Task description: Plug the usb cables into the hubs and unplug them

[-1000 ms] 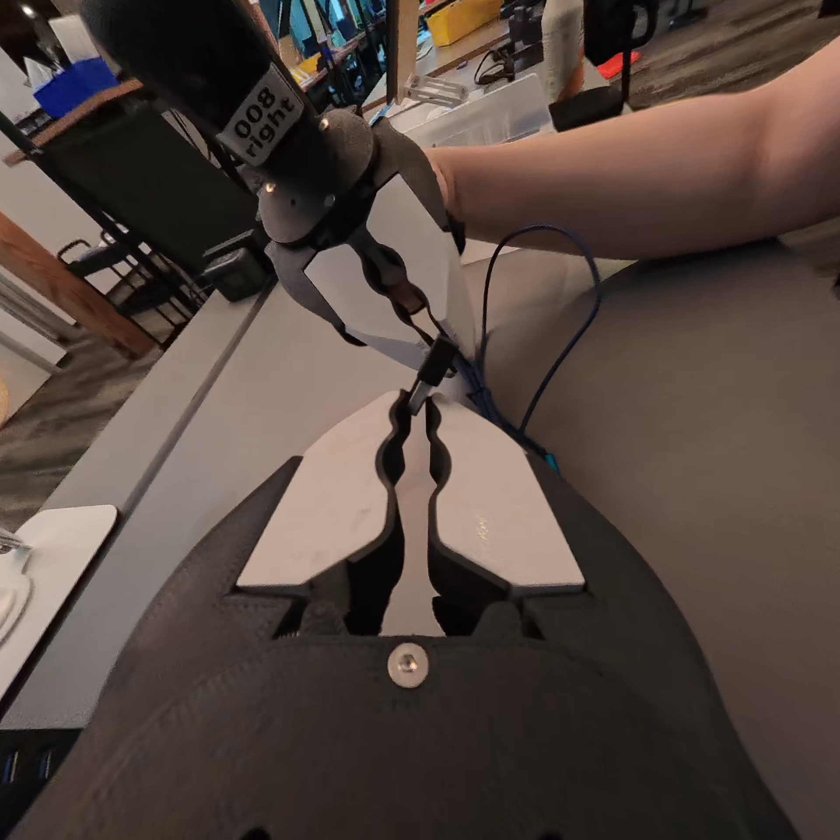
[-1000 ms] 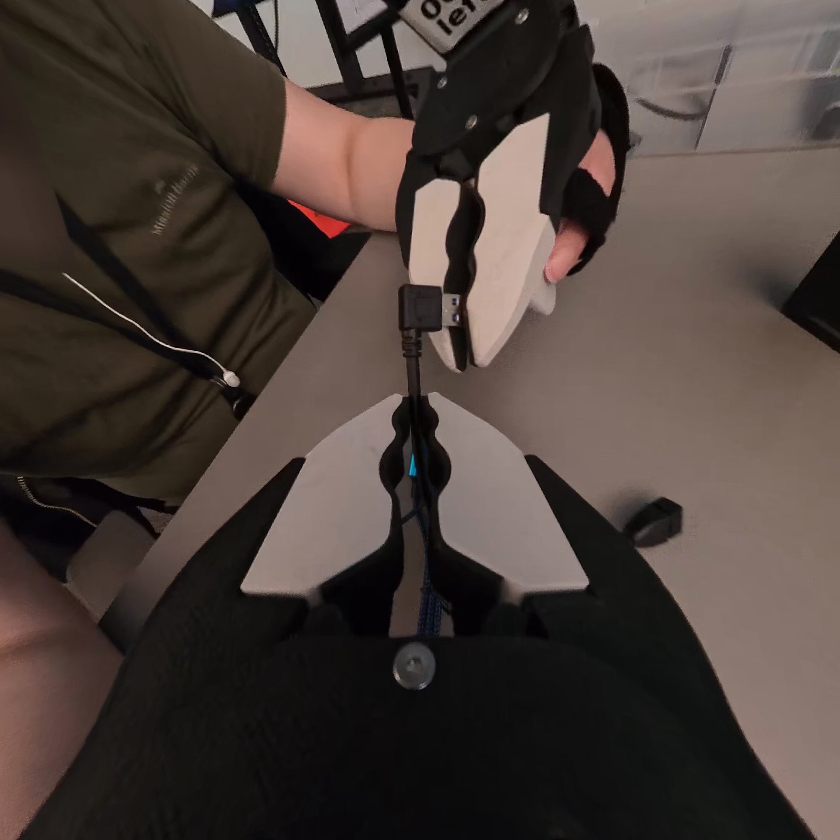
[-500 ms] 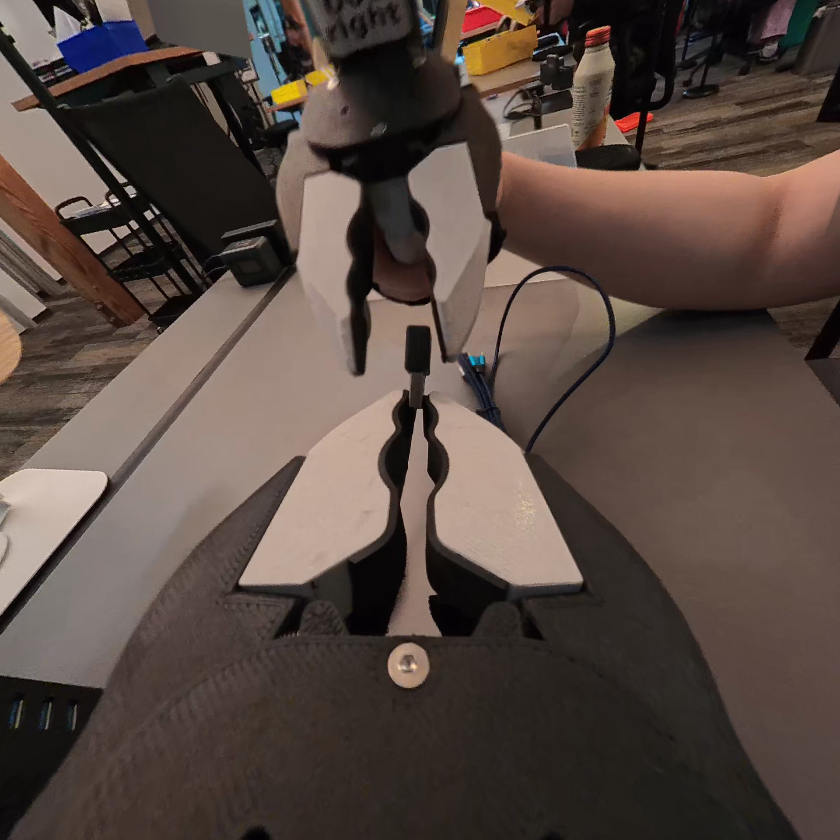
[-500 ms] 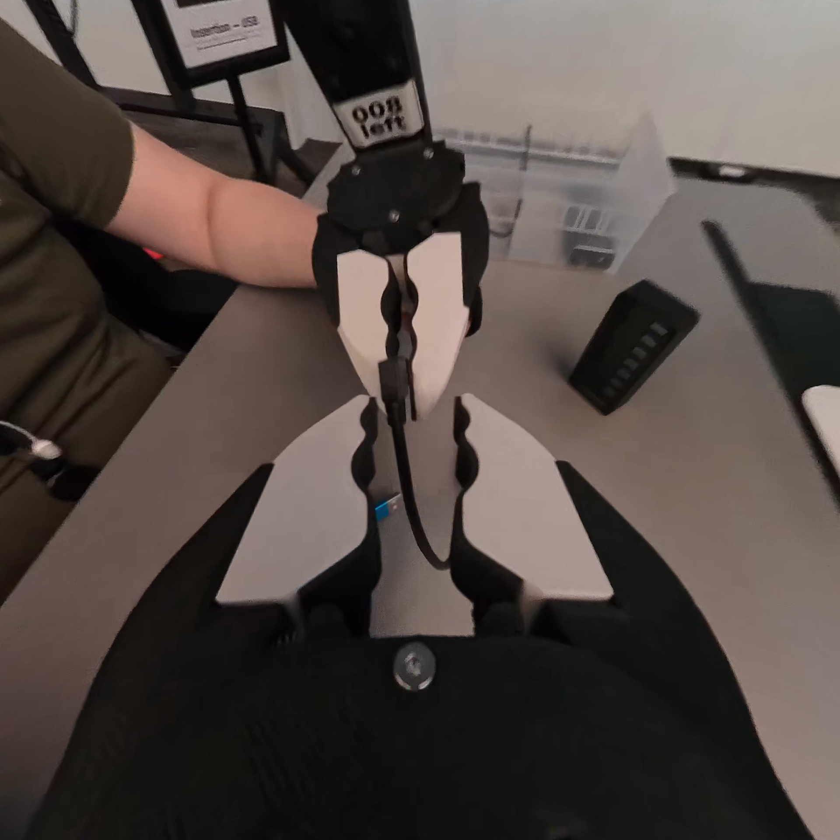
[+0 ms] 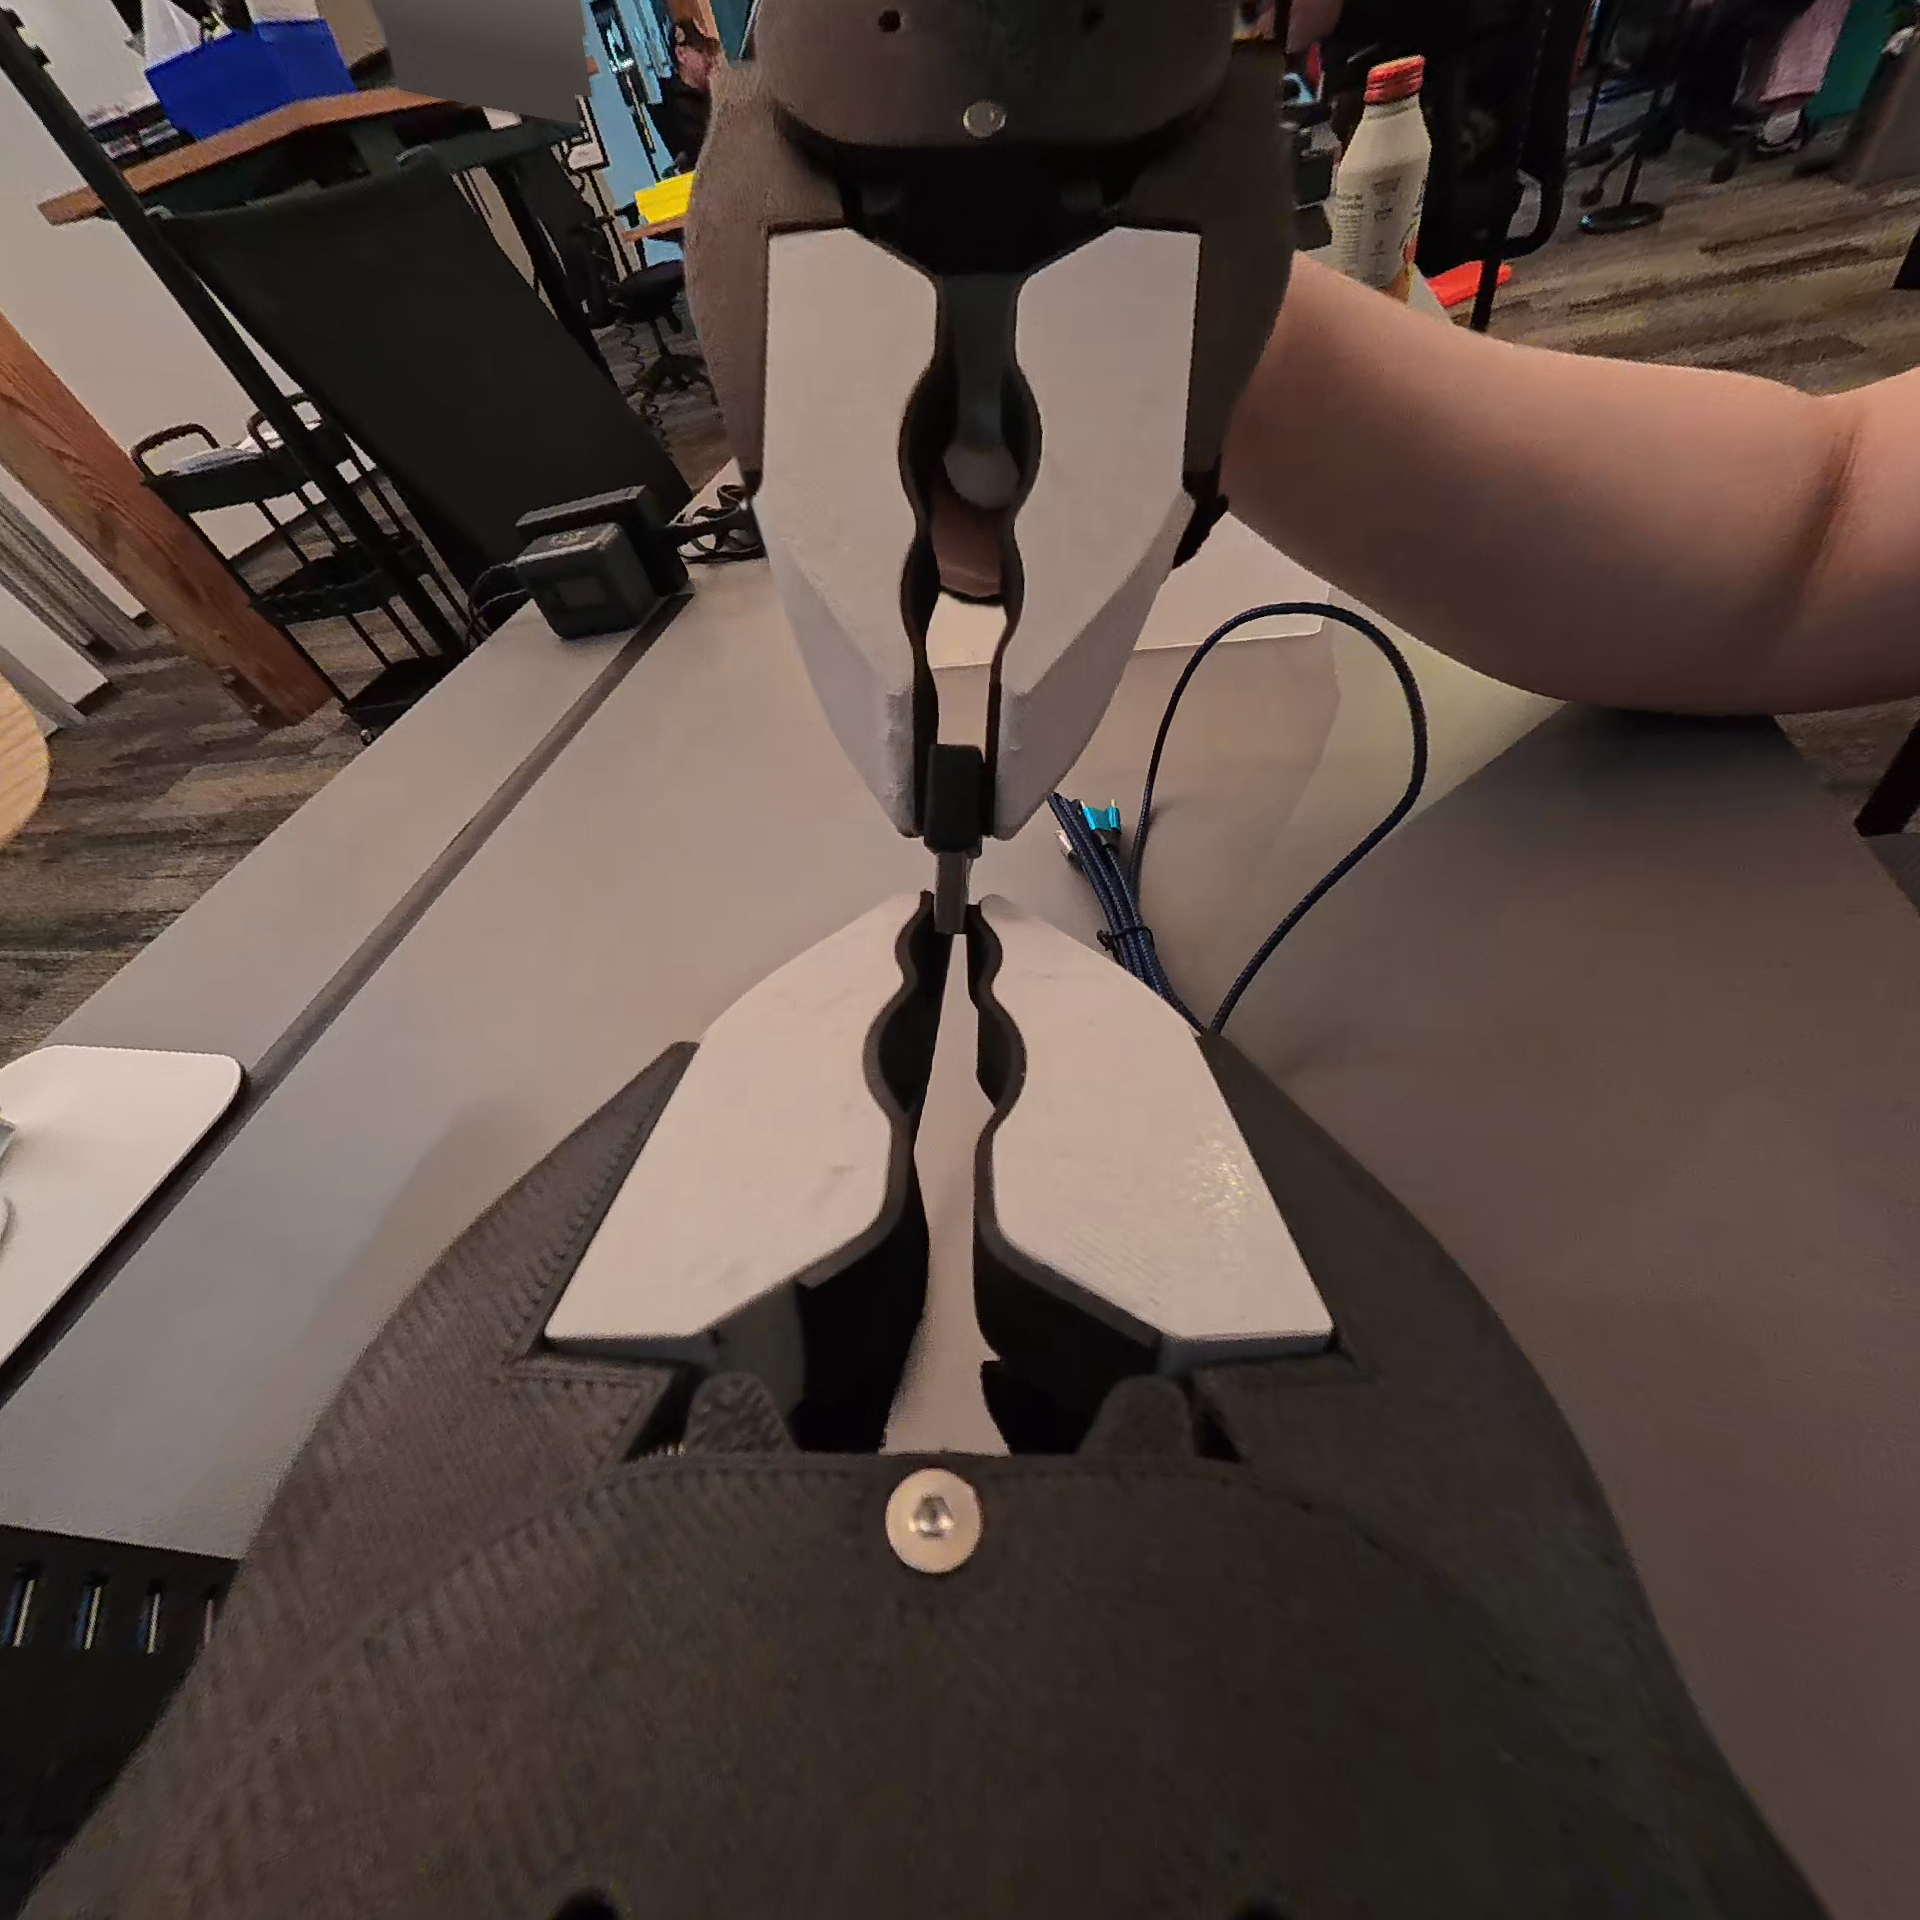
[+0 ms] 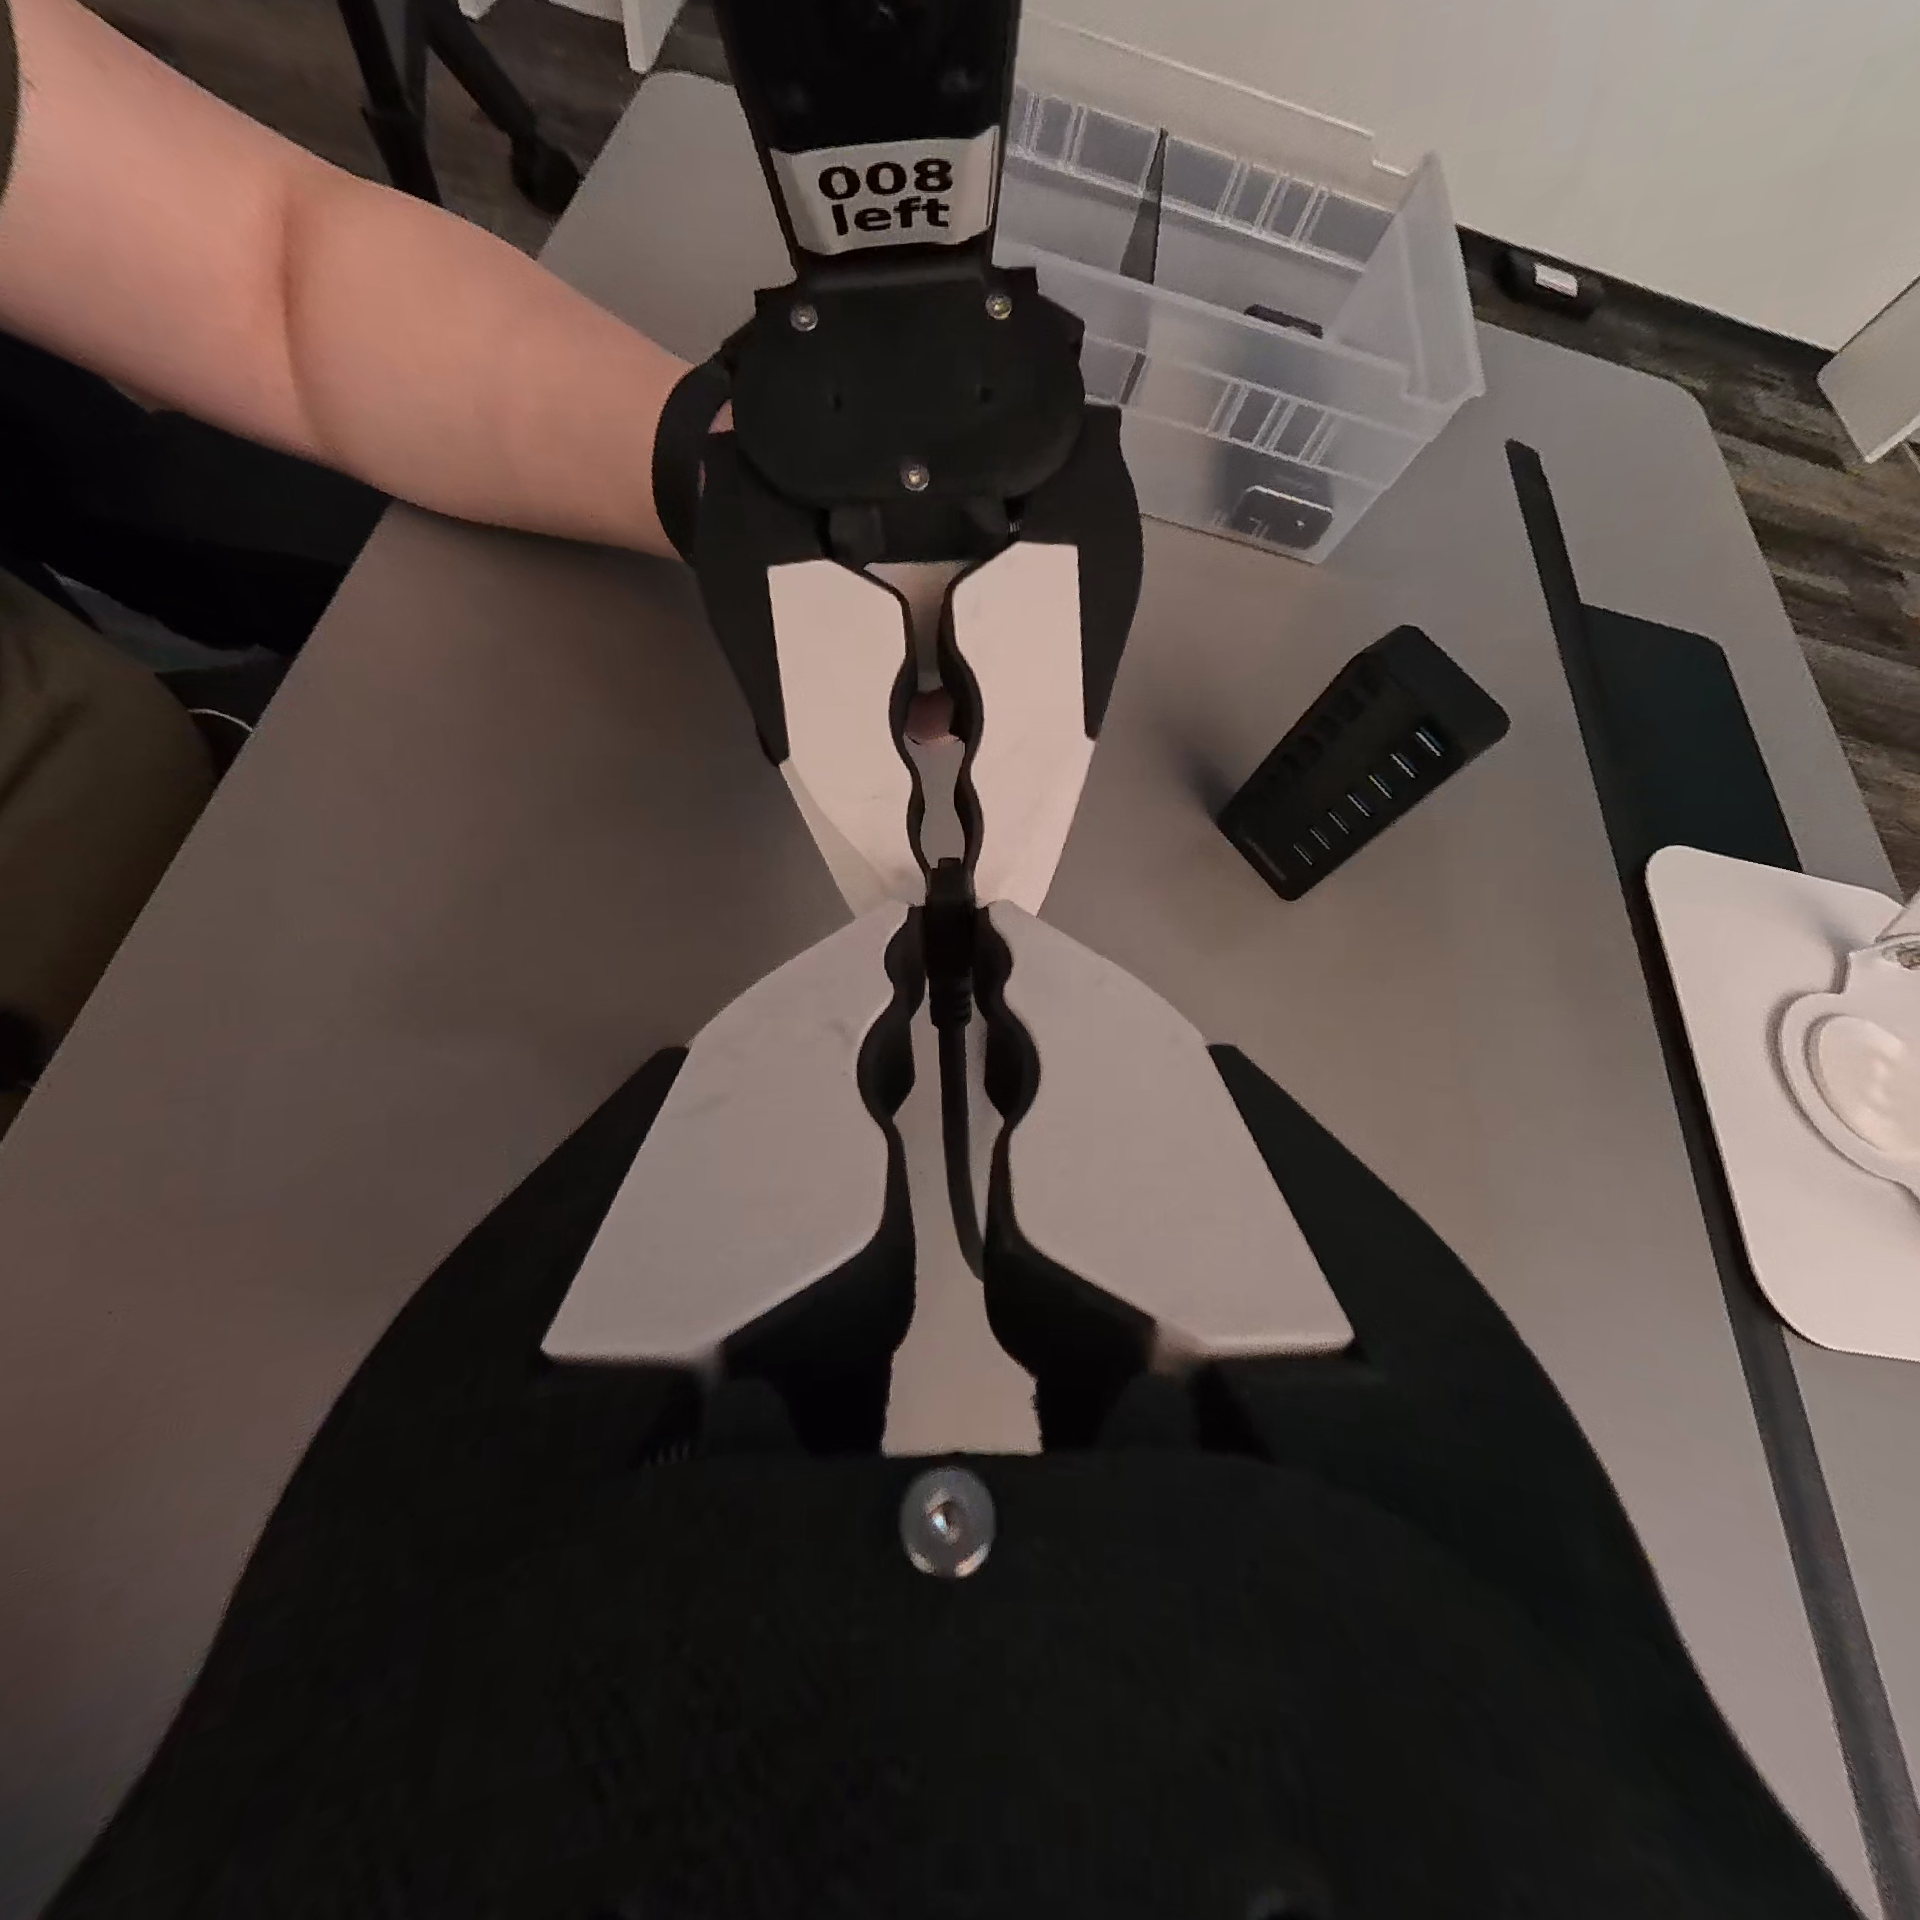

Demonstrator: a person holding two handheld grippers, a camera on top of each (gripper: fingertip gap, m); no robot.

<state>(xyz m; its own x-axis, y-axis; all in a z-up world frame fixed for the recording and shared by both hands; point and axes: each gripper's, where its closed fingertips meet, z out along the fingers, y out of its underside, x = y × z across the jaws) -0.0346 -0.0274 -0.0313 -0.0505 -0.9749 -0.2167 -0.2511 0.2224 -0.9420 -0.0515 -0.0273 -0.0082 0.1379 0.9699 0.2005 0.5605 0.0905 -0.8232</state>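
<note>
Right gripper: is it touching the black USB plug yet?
Touching. The left wrist view shows the right gripper closed on the black USB plug, whose metal end the left gripper pinches.

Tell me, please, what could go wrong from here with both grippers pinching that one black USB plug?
1. The left gripper holds only the metal tip of the USB plug; it may slip.
2. If the right gripper and the left pull apart, they could strain the black cable.
3. The black USB hub lies well aside, so the plug needs careful realignment.

The grey table carries a black hub, a clear organiser, a white pad — and, seemingly, a blue cable bundle.
</note>
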